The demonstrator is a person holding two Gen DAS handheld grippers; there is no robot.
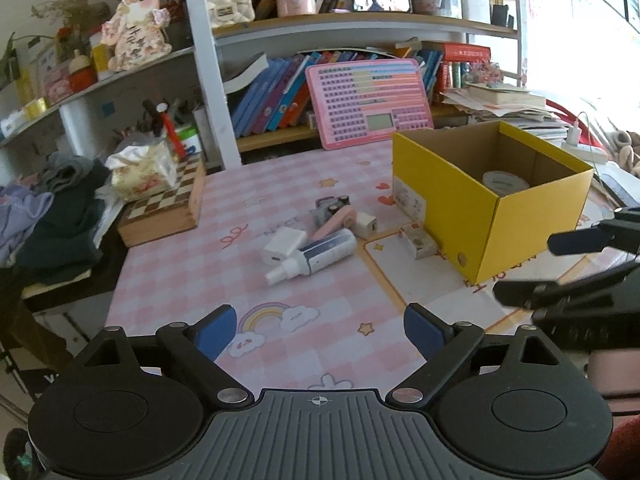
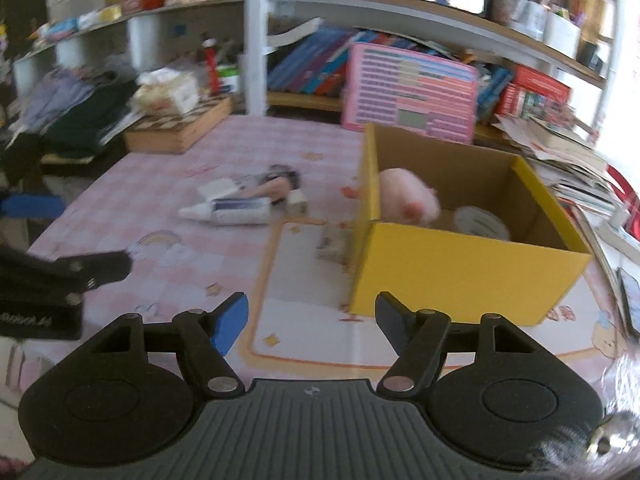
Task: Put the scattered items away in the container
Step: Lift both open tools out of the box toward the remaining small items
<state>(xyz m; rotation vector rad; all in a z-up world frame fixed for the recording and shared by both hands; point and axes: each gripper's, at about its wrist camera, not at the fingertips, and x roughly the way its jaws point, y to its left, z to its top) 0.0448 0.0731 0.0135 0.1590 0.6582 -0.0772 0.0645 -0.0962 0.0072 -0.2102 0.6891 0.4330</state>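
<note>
A yellow cardboard box (image 1: 452, 200) (image 2: 460, 268) stands open on the pink checked table, with a white tape roll (image 1: 506, 184) (image 2: 482, 222) inside. A blurred pink soft thing (image 2: 404, 196) shows within its opening. Left of the box lie a white-and-blue spray bottle (image 1: 320, 254) (image 2: 236, 212), a white charger (image 1: 282, 246), a pink item (image 1: 336, 220), a small white cube (image 1: 366, 224) and a small carton (image 1: 418, 242) (image 2: 332, 242). My left gripper (image 1: 320, 328) is open and empty, short of the bottle. My right gripper (image 2: 310, 316) (image 1: 560, 264) is open and empty before the box's near wall.
A chessboard box (image 1: 164, 208) with a tissue pack on it sits at the table's left rear, beside piled clothes (image 1: 60, 224). A pink keyboard-like board (image 1: 368, 100) leans against the bookshelf behind. Stacked papers (image 1: 504, 104) lie right of the box.
</note>
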